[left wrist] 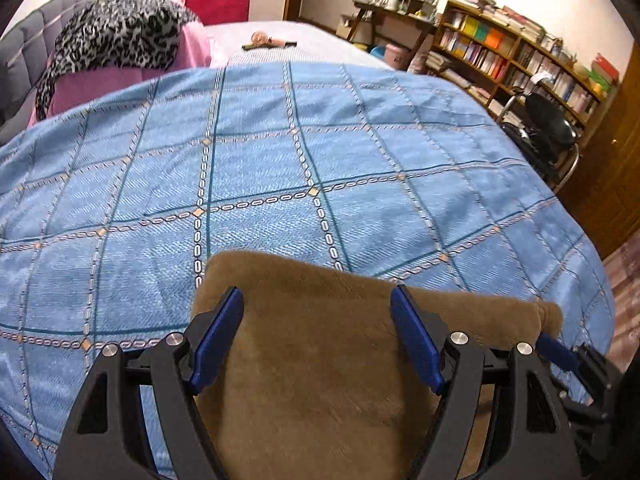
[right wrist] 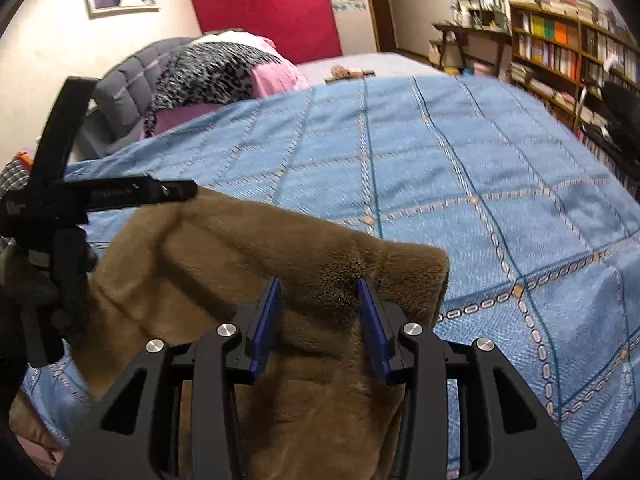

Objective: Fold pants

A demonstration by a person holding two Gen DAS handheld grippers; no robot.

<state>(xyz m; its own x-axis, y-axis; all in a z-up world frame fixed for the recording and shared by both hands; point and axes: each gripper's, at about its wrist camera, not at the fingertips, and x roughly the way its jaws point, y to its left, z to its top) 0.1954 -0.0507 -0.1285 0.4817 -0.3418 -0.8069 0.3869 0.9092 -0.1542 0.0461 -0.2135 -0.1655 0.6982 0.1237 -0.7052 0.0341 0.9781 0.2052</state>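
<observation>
- Brown pants lie on the bed, long axis running leftward.
- Right gripper fingers narrow, straddling a ridge.
- Left gripper fingers wide, empty above.

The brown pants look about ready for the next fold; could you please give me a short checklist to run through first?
1. Brown pants resting on the blue bedspread: ok.
2. Left gripper jaws apart over the fabric: ok.
3. Right gripper pads pressing the fabric: cannot tell.
4. Bedspread beyond the pants free of clutter: ok.
5. Pants lying flat: not ok, a raised crease shows in the right wrist view.
</observation>
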